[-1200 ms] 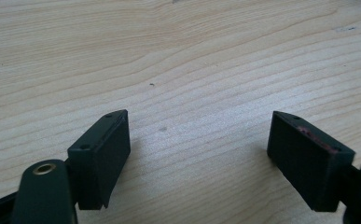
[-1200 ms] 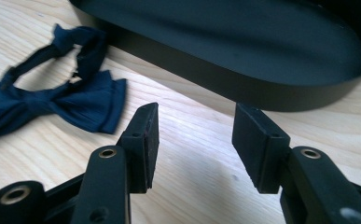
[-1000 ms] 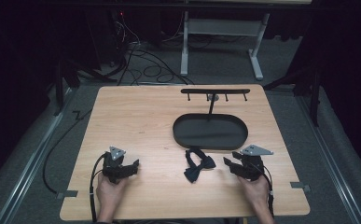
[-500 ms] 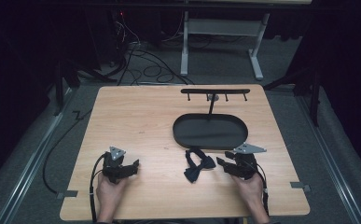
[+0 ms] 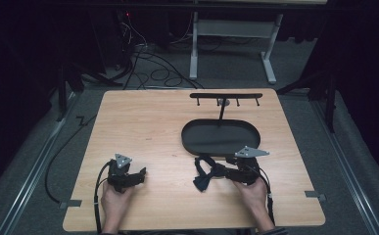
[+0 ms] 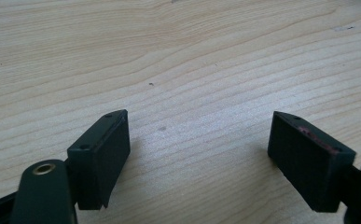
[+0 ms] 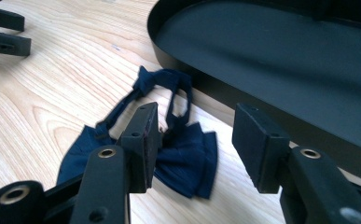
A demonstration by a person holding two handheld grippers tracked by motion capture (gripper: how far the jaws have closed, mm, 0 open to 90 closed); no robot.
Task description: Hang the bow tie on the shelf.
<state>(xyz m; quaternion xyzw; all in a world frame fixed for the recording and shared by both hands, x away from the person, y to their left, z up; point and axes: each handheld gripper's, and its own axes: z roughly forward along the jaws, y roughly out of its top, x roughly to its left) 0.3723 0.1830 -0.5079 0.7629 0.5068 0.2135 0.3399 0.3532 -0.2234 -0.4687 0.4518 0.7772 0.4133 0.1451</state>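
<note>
Navy cloth bow tie (image 7: 178,151), soft and light, lower centre; right gripper (image 7: 197,144) fingers apart around its knot, the likeliest hold.

no readable text, no labels, no brand marks, no numbers, no signs on anything in view

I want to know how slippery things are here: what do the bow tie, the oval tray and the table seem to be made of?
Bow tie: dark blue woven fabric, matte, with soft folds and a limp strap. Oval tray: looks like black painted metal or hard plastic, smooth with a faint sheen and a thin raised rim; which one is unclear. Table: light wood or wood-look laminate with visible grain, smooth.
</note>
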